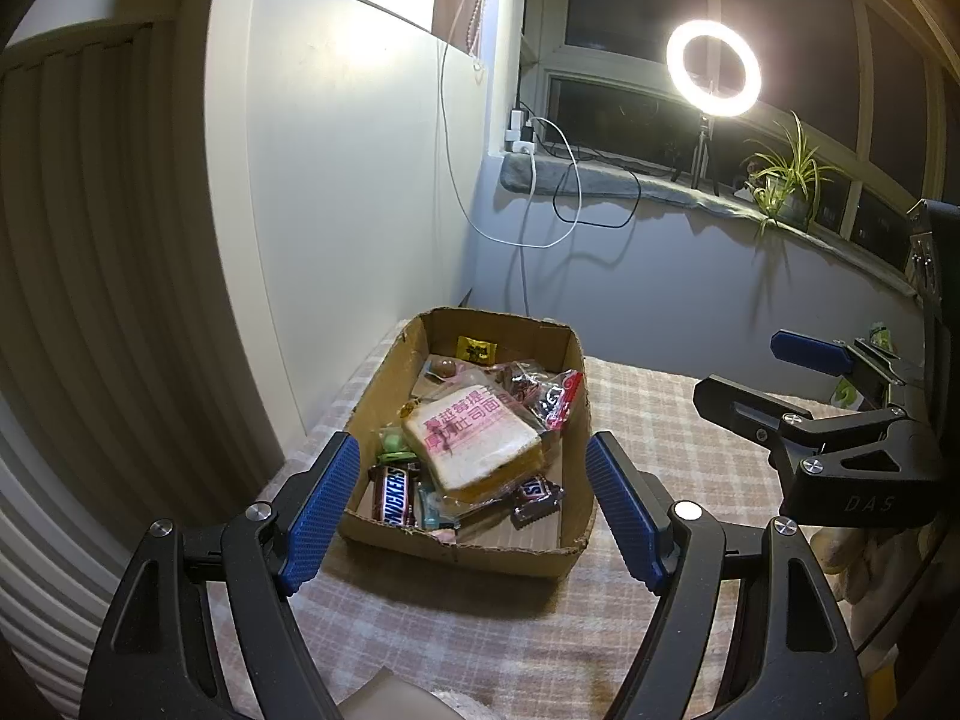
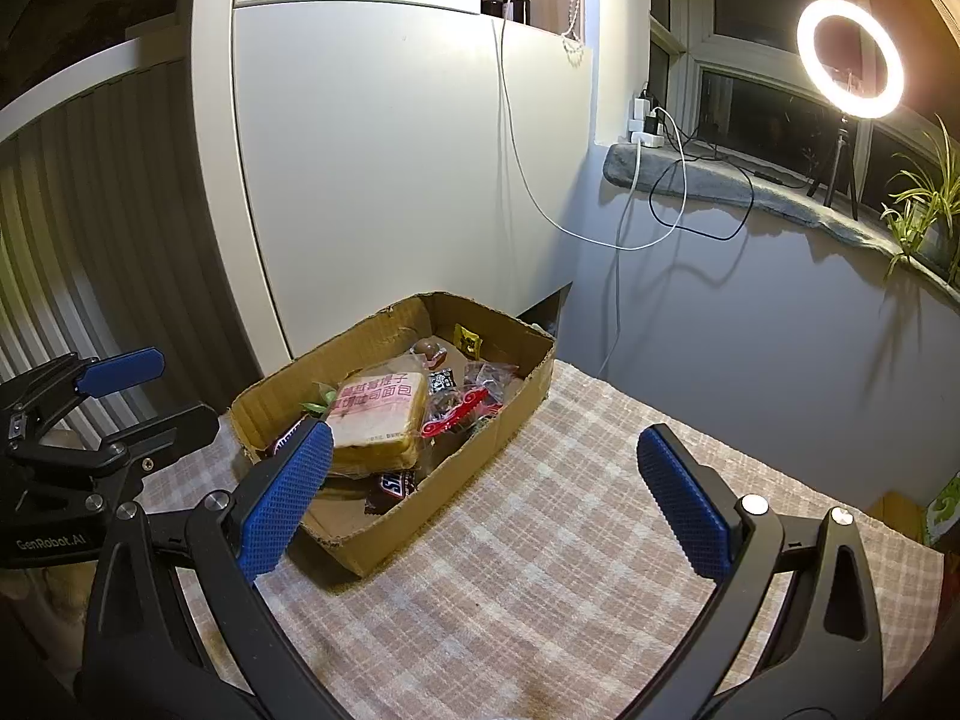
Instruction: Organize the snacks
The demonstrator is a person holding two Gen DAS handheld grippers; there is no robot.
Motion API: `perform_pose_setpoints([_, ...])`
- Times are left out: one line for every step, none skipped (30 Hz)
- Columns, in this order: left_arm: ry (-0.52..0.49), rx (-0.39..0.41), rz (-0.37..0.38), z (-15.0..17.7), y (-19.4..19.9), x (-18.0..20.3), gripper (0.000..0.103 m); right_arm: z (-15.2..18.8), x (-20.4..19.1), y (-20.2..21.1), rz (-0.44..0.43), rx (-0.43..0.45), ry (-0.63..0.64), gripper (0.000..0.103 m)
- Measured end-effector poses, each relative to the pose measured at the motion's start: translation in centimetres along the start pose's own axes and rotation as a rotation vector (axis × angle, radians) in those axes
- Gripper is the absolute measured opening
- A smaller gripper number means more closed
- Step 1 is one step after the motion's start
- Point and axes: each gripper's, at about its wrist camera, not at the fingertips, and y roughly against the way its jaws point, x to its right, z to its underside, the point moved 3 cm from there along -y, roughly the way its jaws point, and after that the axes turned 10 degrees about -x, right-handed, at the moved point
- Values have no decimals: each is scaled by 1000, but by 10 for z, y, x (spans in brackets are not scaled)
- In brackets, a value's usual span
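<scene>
A cardboard box (image 1: pixel 540 558) (image 2: pixel 480 450) sits on a checked cloth at the table's far left. It holds a wrapped bread slice (image 1: pixel 474 444) (image 2: pixel 378 420), Snickers bars (image 1: pixel 393 495) (image 2: pixel 396 483), a yellow packet (image 1: pixel 476 351) (image 2: pixel 468 341), red-trimmed packets (image 1: pixel 552 399) (image 2: pixel 462 411) and small sweets. My left gripper (image 1: pixel 471 498) is open and empty, its pads astride the box's near end. My right gripper (image 2: pixel 486 492) is open and empty, over the cloth right of the box. The right gripper (image 1: pixel 780 378) shows in the left view, and the left gripper (image 2: pixel 150 390) in the right view.
The checked cloth (image 2: pixel 540 570) covers the table. A white cabinet (image 2: pixel 390 180) stands behind the box. A windowsill carries a ring light (image 1: pixel 714 69), a plant (image 1: pixel 786 180), chargers and hanging cables (image 1: pixel 540 228). A green packet (image 2: pixel 942 510) lies at the far right.
</scene>
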Motion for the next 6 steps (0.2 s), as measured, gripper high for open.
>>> perform_pose_setpoints([-2, 1, 0, 0, 0, 0, 78, 0, 0, 0, 0, 0, 0, 103])
perform_pose_setpoints([-3, 2, -1, 0, 1, 1, 78, 0, 0, 0, -1, -1, 0, 103])
perform_pose_setpoints([-2, 2, 0, 1, 1, 1, 78, 0, 0, 0, -1, -2, 0, 103])
perform_pose_setpoints([-4, 4, 0, 1, 1, 1, 78, 0, 0, 1, -1, -2, 0, 103])
perform_pose_setpoints([-5, 6, -2, 1, 2, 2, 78, 1, 0, 2, 0, -2, 0, 103])
perform_pose_setpoints([-4, 5, -2, 1, 2, 2, 78, 1, 0, 3, 0, -2, -1, 103])
